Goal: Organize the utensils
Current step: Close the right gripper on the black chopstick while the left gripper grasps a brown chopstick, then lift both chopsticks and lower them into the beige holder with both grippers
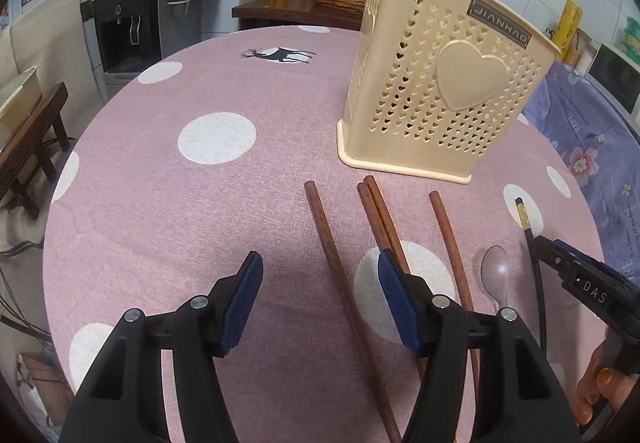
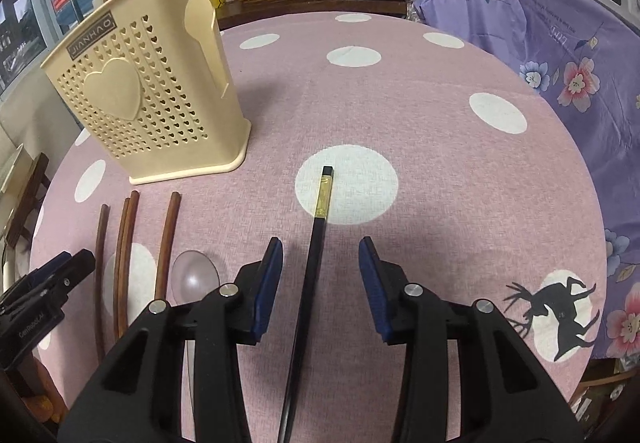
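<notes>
- my right gripper point(image 2: 320, 275): fingers apart, black chopstick point(image 2: 308, 283) lying between them, pads not touching it
- my left gripper point(image 1: 320, 291): fingers apart over one brown chopstick point(image 1: 340, 283), holding nothing
- beige holder point(image 1: 432, 83) upright on worktop point(image 1: 160, 203), beyond the chopsticks

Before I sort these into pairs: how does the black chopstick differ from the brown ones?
The black chopstick is square-ended with a gold band; the brown chopsticks are plain, round wood. The black one lies alone between the right tool's blue pads, untouched; the four brown ones lie beside the spoon. All point toward the holder.
</notes>
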### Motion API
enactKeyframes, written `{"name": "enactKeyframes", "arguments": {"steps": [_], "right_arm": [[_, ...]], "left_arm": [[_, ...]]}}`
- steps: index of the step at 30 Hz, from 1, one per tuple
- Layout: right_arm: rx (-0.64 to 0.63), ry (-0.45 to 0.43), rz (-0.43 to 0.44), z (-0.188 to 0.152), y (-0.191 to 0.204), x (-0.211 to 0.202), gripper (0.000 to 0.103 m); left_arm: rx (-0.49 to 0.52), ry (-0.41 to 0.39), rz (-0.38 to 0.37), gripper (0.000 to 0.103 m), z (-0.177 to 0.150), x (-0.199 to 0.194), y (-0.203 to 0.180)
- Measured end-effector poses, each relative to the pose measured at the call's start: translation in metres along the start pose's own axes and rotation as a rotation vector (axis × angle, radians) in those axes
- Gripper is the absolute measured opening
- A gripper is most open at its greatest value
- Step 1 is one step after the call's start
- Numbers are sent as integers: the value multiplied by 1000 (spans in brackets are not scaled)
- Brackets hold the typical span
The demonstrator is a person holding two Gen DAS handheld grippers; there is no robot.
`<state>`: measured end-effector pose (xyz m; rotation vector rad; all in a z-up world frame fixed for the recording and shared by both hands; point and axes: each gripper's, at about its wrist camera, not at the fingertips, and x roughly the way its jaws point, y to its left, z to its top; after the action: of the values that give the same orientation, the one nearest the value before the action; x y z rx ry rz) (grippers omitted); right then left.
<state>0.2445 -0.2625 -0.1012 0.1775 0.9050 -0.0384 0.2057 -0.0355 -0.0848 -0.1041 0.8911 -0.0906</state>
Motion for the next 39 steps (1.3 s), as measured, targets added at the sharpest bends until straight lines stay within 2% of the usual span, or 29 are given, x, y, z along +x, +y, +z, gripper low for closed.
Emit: {"name": "enactKeyframes", "arguments": {"steps": [8,11,18,22,31,34,39], "right_arm": [[-45,7,-45,3,9,14,38],[-54,-1,-79,9,11,20,24],[-60,15,-79,23,13,30,10],[-63,12,-74,24,13,31,9],[-6,4,-14,24,5,28,8],[42,13,57,22,-1,28,8],[79,-15,142,22,-8,13,8]], "left_arm": [[34,-13,73,35,4,10,-7],[39,-6,76,25,10,14,-8],[78,5,72,14,11,16,-23],[100,0,79,11,9,17,-28],[79,8,28,9,13,21,-24],[60,17,-7,9,17,22,-20],[28,-24,-62,9,23,7,-11]]}}
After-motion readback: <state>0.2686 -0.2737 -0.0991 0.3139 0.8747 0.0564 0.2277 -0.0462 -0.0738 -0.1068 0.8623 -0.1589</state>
